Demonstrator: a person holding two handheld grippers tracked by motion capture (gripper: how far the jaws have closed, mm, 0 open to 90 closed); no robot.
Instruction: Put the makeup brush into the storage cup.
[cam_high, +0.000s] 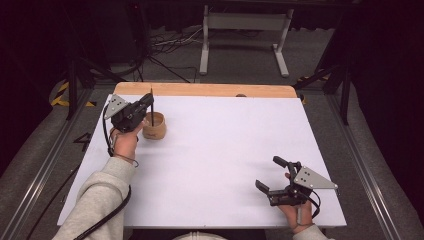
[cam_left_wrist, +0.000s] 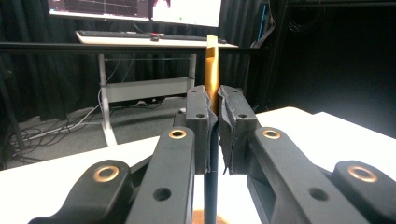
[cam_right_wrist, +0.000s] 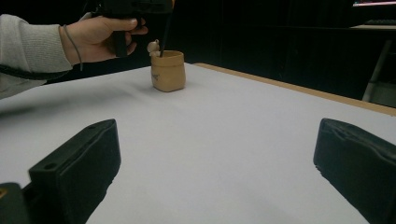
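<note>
One pen (cam_left_wrist: 211, 74) I hold clenched upright in my left gripper (cam_high: 148, 102) over the wooden cup (cam_high: 154, 125) at ten o'clock; right gripper (cam_high: 272, 175) released at five o'clock.

Upright dark pen (cam_left_wrist: 211, 182), perhaps, in wooden cup (cam_high: 155, 126)

The light falls from above onto the white table (cam_high: 215, 150), which glows evenly while the floor and the room around it sink into near black. Shadows on the sheet are soft and faint — a pale smudge beside the wooden cup (cam_high: 154, 125) near the far left corner, another under the right gripper (cam_high: 274, 176) near the near right corner. The high view is a bit grainy and soft. In the left gripper view the jaws sit sharp enough, yet a bright monitor (cam_left_wrist: 187, 10) behind blows out to glare. In the right gripper view the near pads (cam_right_wrist: 77, 163) are blurred — the cup beyond is clearer.
</note>
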